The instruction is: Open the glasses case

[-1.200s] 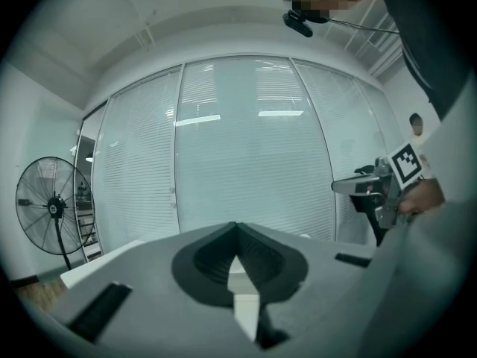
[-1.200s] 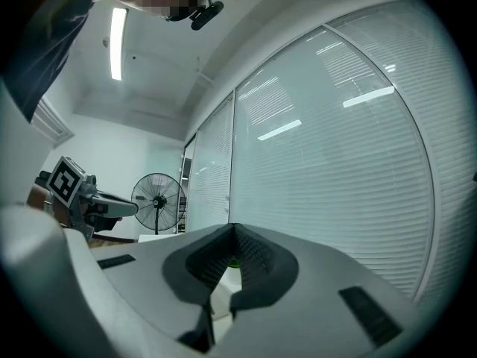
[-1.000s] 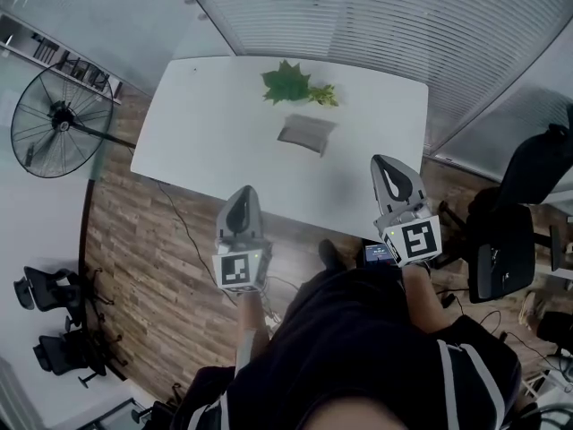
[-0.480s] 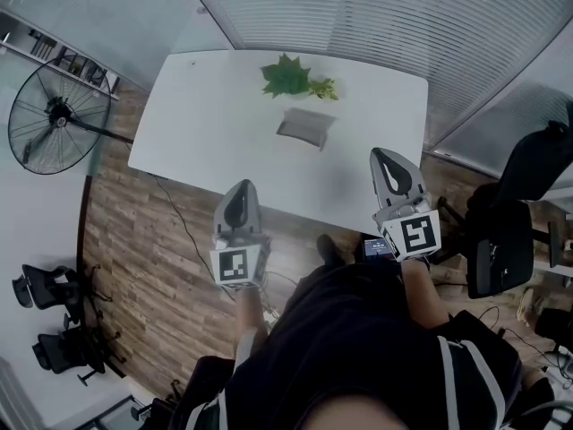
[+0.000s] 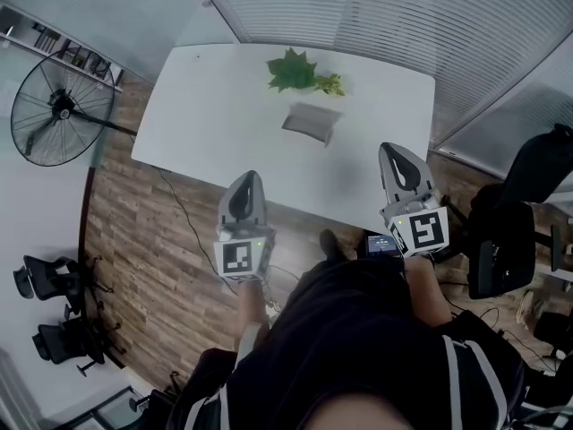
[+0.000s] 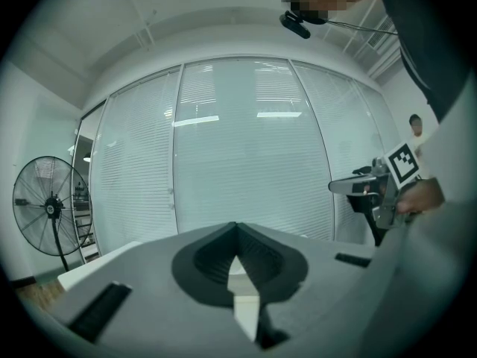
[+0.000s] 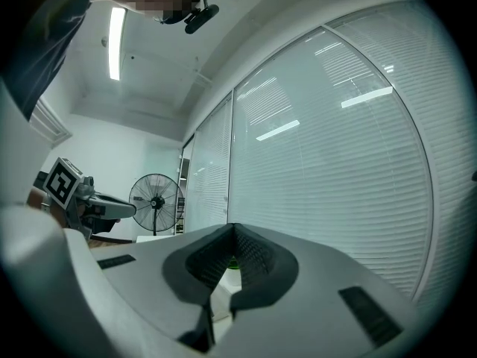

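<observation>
The white table (image 5: 206,115) takes up the middle of the head view. Both grippers hang at its near edge, well apart from anything on it. The left gripper (image 5: 248,176) and the right gripper (image 5: 391,149) point roughly level toward the far side. In the left gripper view the left gripper (image 6: 237,228) has its jaws brought together at the tips with nothing between them. The right gripper (image 7: 232,230) is likewise closed and empty in its own view. The glasses case (image 5: 310,121) lies closed and flat on the far half of the table, just in front of a sprig of green leaves (image 5: 294,72) and apart from it. It is a small grey oblong, and its long axis runs across the view from left to right, with the right end slightly nearer the person. Its broad face is turned up. Which long edge carries the hinge and which the opening seam is too small to tell from here. By its look, the case is probably a light, stiff shell with a smooth skin, so it may skate across the bare tabletop if pushed from one side only. A sensible hold would be to have one gripper steady the lower half at a short end. The other would then catch the lid's lip along the long edge opposite the hinge and lift, gently enough not to flip the whole case.
</observation>
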A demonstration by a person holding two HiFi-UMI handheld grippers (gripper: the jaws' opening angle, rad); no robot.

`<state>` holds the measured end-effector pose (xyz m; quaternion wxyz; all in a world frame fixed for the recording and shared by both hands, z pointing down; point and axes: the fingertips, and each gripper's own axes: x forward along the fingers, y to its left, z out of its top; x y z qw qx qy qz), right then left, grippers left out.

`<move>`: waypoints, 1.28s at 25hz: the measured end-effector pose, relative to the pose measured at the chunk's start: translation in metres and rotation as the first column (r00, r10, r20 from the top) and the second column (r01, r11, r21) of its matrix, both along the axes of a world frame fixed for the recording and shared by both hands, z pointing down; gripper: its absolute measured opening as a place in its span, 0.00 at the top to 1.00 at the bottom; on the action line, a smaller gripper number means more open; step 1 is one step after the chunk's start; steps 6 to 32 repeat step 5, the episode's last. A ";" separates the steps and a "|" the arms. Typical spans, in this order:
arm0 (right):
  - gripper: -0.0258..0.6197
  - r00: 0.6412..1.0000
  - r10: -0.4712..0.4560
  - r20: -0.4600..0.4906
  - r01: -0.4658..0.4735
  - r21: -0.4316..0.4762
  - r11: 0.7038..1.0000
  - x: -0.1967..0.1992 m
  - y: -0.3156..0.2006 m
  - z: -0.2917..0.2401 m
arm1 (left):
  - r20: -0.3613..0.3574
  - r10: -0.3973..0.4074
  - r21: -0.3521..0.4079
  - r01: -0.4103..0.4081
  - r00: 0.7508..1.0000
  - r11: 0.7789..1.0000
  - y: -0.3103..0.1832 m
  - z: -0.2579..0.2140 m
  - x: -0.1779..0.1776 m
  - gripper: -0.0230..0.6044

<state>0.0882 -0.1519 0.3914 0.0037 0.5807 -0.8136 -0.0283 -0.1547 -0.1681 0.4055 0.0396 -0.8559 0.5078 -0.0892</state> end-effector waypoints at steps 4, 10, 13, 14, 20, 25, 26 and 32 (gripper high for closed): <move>0.94 0.999 0.049 -0.017 -0.049 0.012 0.999 0.024 -0.003 0.001 | -0.012 0.043 0.006 -0.043 0.999 0.999 -0.014 0.005 0.022 0.96; 0.94 0.998 0.066 -0.025 -0.065 0.018 0.998 0.033 -0.003 0.001 | -0.023 0.057 0.007 -0.057 0.998 0.998 -0.019 0.006 0.031 0.96; 0.94 0.998 0.066 -0.025 -0.065 0.018 0.998 0.033 -0.003 0.001 | -0.023 0.057 0.007 -0.057 0.998 0.998 -0.019 0.006 0.031 0.96; 0.94 0.998 0.066 -0.025 -0.065 0.018 0.998 0.033 -0.003 0.001 | -0.023 0.057 0.007 -0.057 0.998 0.998 -0.019 0.006 0.031 0.96; 0.94 0.998 0.066 -0.025 -0.065 0.018 0.998 0.033 -0.003 0.001 | -0.023 0.057 0.007 -0.057 0.998 0.998 -0.019 0.006 0.031 0.96; 0.94 0.998 0.066 -0.025 -0.065 0.018 0.998 0.033 -0.003 0.001 | -0.023 0.057 0.007 -0.057 0.998 0.998 -0.019 0.006 0.031 0.96; 0.94 0.998 0.066 -0.025 -0.065 0.018 0.998 0.033 -0.003 0.001 | -0.023 0.057 0.007 -0.057 0.998 0.998 -0.019 0.006 0.031 0.96; 0.94 0.998 0.066 -0.025 -0.065 0.018 0.998 0.033 -0.003 0.001 | -0.023 0.057 0.007 -0.057 0.998 0.998 -0.019 0.006 0.031 0.96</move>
